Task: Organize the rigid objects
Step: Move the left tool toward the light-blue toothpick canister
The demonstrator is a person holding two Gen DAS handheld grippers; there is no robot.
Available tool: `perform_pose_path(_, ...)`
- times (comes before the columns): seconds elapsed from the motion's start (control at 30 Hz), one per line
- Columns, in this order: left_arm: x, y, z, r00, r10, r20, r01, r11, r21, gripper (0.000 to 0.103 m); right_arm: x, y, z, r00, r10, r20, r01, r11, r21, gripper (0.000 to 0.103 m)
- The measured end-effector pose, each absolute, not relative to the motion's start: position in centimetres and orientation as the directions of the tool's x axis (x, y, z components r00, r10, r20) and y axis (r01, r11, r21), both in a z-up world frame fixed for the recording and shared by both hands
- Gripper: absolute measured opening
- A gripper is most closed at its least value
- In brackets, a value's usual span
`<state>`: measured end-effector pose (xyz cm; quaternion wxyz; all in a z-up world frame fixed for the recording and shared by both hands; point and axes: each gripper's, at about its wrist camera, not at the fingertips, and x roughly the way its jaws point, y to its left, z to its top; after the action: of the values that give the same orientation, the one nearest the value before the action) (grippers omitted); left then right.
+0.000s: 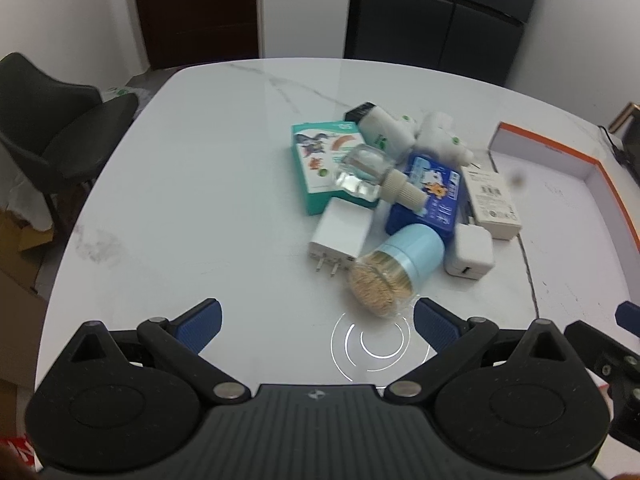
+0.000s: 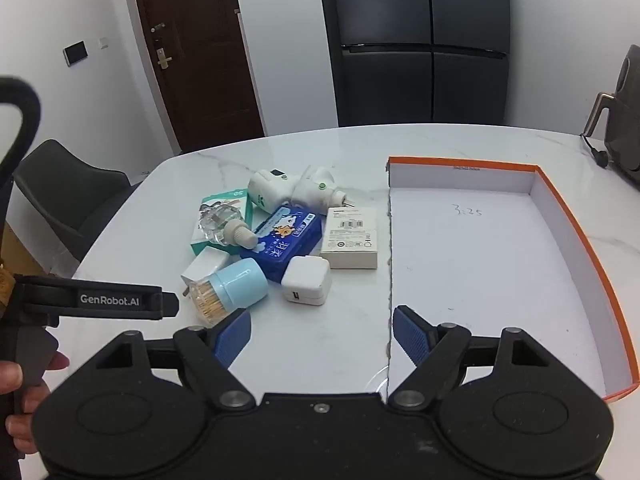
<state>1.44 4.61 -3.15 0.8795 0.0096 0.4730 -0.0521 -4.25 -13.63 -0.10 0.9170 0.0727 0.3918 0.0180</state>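
A pile of small objects lies on the white marble table: a teal card box, a clear glass bottle with a beige cap, a blue tin, a light-blue toothpick jar on its side, a white plug charger, a white cube charger, a white labelled box and two white plug devices. The orange-rimmed shoebox lid lies to the right with nothing in it. My left gripper hangs open just short of the jar. My right gripper is open over the lid's left edge.
A dark chair stands at the table's left, with a brown door and a dark fridge behind. The left gripper's handle, held by a hand, shows at the right wrist view's left edge. Bare tabletop spreads left of the pile.
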Motion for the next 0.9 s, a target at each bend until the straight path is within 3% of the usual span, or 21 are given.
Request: perform_pose_path(0.9,3.2,2.0,-4.6,0.527,-0.114,-0.842,0.215,0.977,0.002,0.103,-3.8,-14.7,-1.1,0.704,0.105,-0.703,0.06,0.977,0.206,0.092)
